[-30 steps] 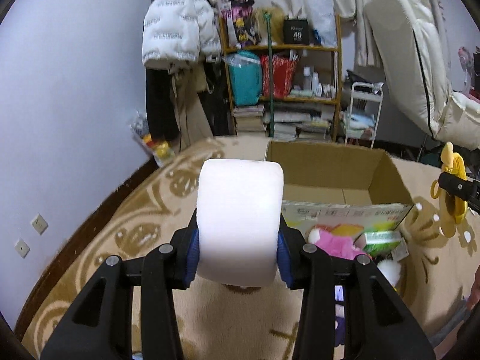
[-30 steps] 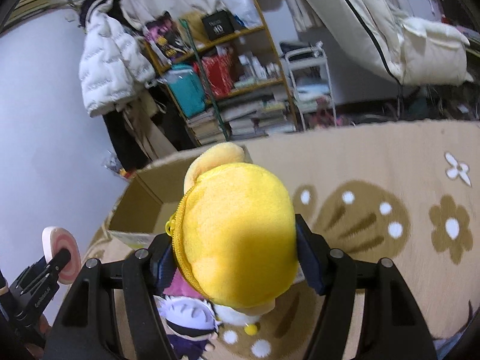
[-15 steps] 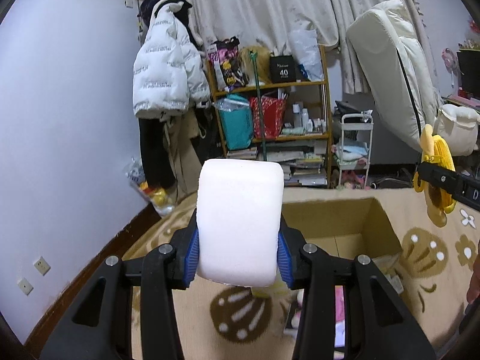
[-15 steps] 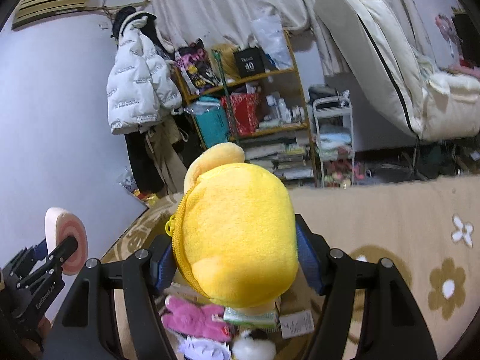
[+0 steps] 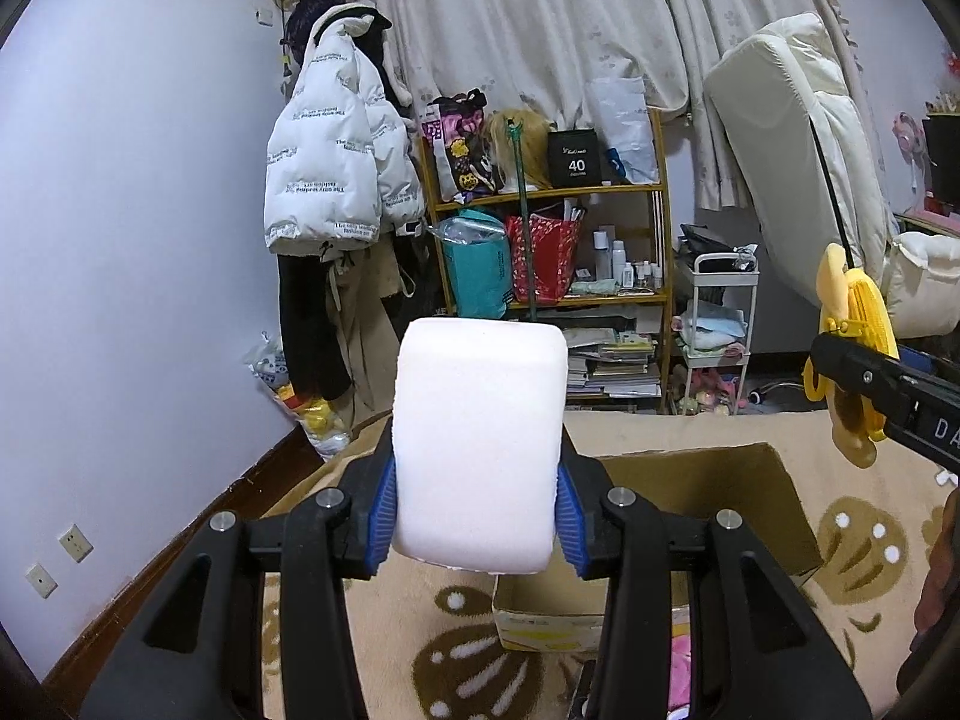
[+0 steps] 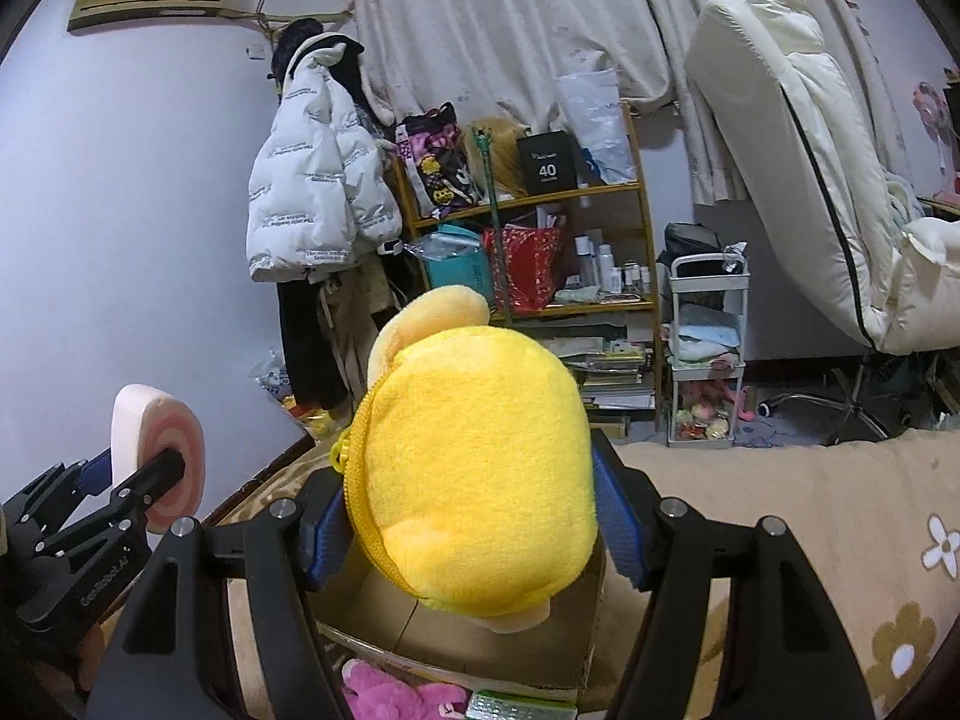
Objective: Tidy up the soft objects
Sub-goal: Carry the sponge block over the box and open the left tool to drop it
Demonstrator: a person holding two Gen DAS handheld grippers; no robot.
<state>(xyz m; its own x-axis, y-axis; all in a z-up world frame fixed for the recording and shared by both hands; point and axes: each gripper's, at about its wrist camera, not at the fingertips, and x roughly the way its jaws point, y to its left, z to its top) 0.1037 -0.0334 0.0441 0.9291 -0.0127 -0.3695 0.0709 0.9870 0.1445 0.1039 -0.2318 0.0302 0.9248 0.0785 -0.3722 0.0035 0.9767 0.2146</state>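
Observation:
My left gripper [image 5: 477, 507] is shut on a white soft roll [image 5: 480, 444] and holds it up in the air; from the right wrist view the roll [image 6: 159, 456] shows a pink ringed end. My right gripper [image 6: 474, 531] is shut on a yellow plush toy [image 6: 474, 480], also held high; it shows at the right edge of the left wrist view [image 5: 852, 354]. An open cardboard box [image 5: 708, 480] lies on the carpet below both grippers, and also appears in the right wrist view [image 6: 468, 642]. A pink plush [image 6: 390, 696] lies in front of the box.
A beige patterned carpet [image 6: 840, 540] covers the floor. A wooden shelf [image 5: 552, 252] full of bags and books stands at the back. A white jacket [image 5: 330, 174] hangs on the left wall. A white trolley [image 5: 717, 330] and a leaning mattress [image 5: 804, 174] are at the right.
Both grippers have risen and tilted up with their loads; the box and the plush toys on the carpet have slid down toward the bottom of both views.

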